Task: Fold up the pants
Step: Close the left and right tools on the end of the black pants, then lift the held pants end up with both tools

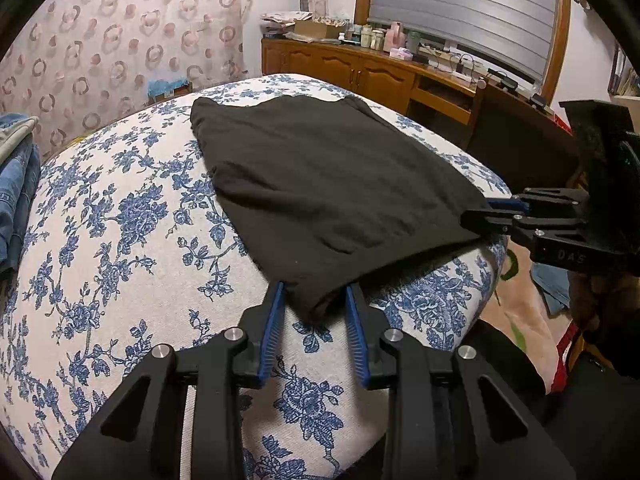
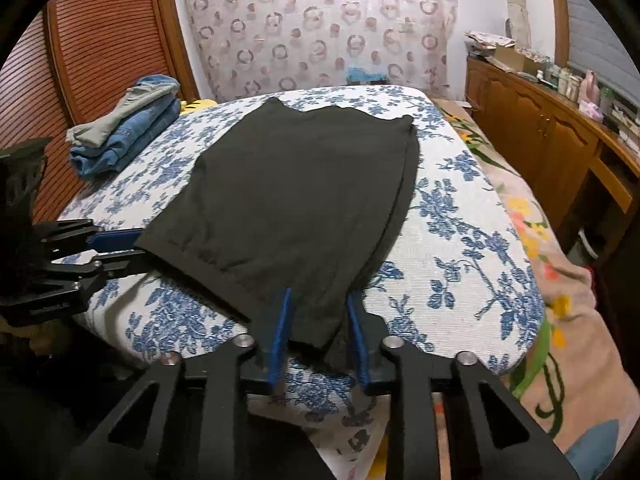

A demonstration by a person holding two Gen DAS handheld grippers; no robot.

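Black pants (image 1: 320, 176) lie folded flat on a pad covered in blue floral cloth (image 1: 120, 240). My left gripper (image 1: 316, 300) is shut on the near left corner of the pants, with the cloth pinched between its blue pads (image 1: 276, 312). In the right wrist view the pants (image 2: 304, 192) stretch away from me, and my right gripper (image 2: 318, 308) is shut on their near right corner. Each gripper also shows from the side in the other view: the right gripper (image 1: 480, 212) bites the hem, and the left gripper (image 2: 132, 248) clamps the opposite corner. The hem runs between the two grippers.
A stack of folded jeans (image 2: 132, 136) sits at the far left of the floral pad (image 2: 460, 248). A wooden sideboard (image 2: 540, 128) with clutter on top runs along the right. A flowered blanket (image 2: 560, 320) lies below the pad's right edge. A patterned curtain (image 1: 120, 40) hangs behind.
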